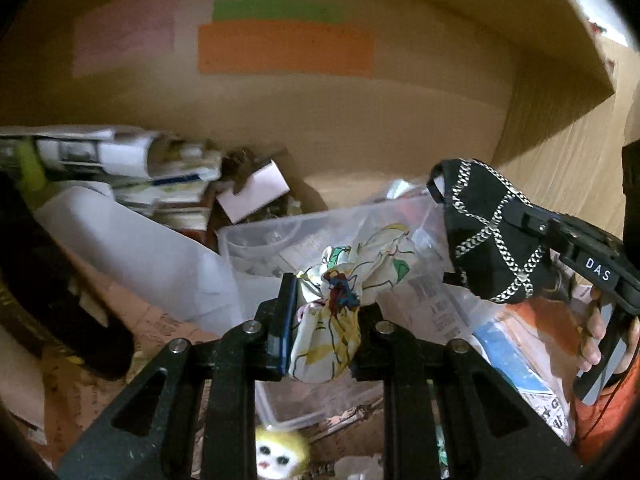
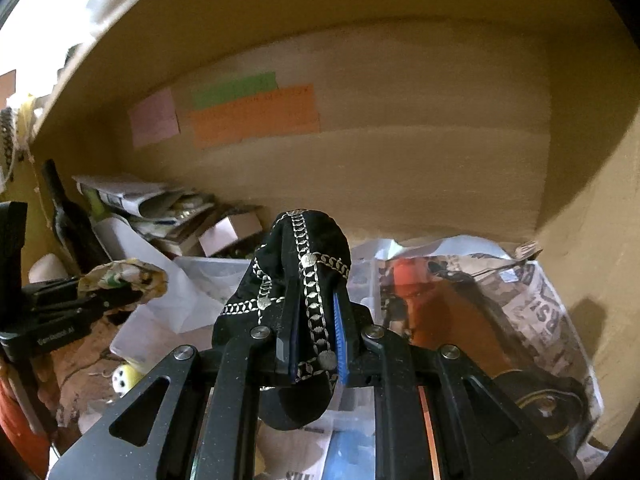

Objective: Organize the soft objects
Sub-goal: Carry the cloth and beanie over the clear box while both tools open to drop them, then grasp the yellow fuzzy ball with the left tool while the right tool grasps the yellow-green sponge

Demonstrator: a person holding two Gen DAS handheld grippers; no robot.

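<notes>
A bunched white cloth (image 1: 340,304) printed with yellow, green and blue shapes hangs crumpled, pinched mid-air over the clear plastic tub (image 1: 256,240). A black cloth (image 2: 296,300) trimmed with silver chain pattern droops, likewise pinched, beside it.

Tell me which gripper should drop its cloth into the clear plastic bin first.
Probably left: the left gripper holds the floral cloth directly over the clear plastic bin; the right gripper, clamping the black chain-patterned cloth, sits off to its side.

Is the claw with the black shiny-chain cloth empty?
No, the right gripper is shut on the black cloth with silver chains, which bulges out between its fingers.
</notes>
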